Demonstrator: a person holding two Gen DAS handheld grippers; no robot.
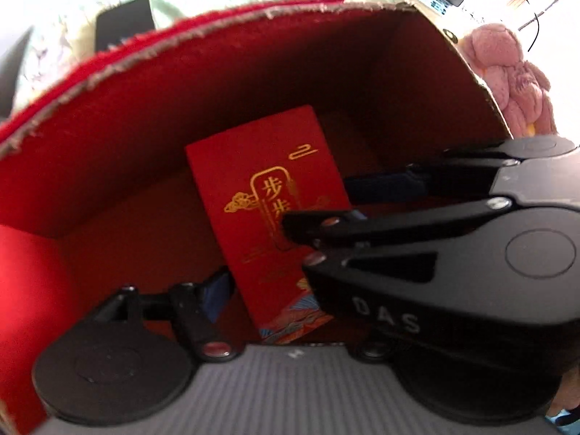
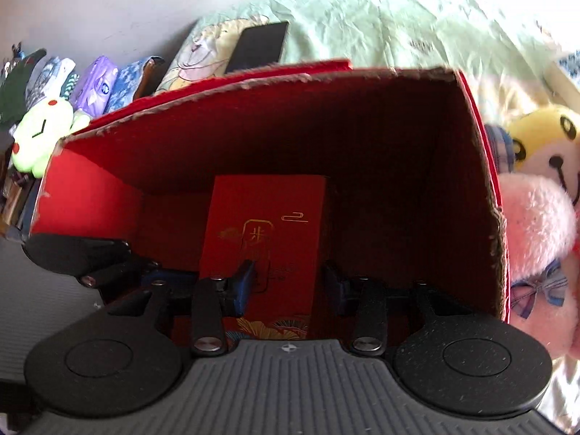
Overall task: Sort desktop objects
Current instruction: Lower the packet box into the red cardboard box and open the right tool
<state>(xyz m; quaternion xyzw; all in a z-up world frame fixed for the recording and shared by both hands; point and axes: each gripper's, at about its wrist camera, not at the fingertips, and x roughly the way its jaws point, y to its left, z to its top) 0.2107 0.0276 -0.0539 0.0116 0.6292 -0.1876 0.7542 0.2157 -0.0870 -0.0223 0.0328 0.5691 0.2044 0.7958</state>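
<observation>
Your right gripper has released jaws; the envelope lies between them, flat inside the box. Your left gripper also stands released beside the envelope.

The box is red inside with raw grey-brown cut edges. The envelope in it is red with gold characters and a blue-and-orange wave pattern at its bottom. Beside the box, the plush toy is pink, and the cloth is pale green.
</observation>
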